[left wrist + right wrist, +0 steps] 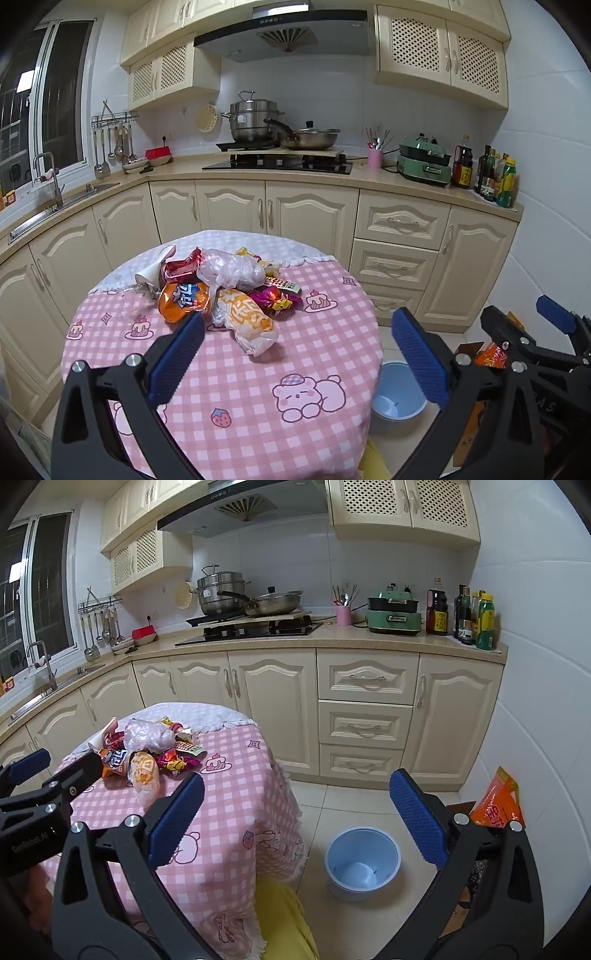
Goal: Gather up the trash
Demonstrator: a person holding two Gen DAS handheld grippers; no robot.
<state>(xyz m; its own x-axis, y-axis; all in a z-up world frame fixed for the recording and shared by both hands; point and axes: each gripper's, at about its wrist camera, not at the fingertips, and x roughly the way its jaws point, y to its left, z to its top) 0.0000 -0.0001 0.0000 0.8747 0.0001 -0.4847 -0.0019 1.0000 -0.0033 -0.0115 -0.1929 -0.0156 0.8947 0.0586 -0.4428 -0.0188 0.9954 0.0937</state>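
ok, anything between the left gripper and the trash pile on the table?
Nothing: left wrist view shows only bare pink checked tablecloth between the open left gripper and the trash pile.

Walls: white tile (388, 96)
Floor: pale tiles (354, 812)
Cabinets: cream, lattice-fronted uppers (439, 48), panelled lowers (273, 705)
Window: dark (62, 92), above sink (62, 199)
Hood: over stove (280, 37)
Bench: pink checked cloth (236, 387)

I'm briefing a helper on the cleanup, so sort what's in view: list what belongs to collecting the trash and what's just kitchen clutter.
For the job:
- wrapper pile on the table
- white paper cup
- blue bin on the floor
- left tool and right tool, both open and empty

Just lying about:
- steamer pot
- frying pan
- green cooker
- sauce bottles
- pink utensil cup
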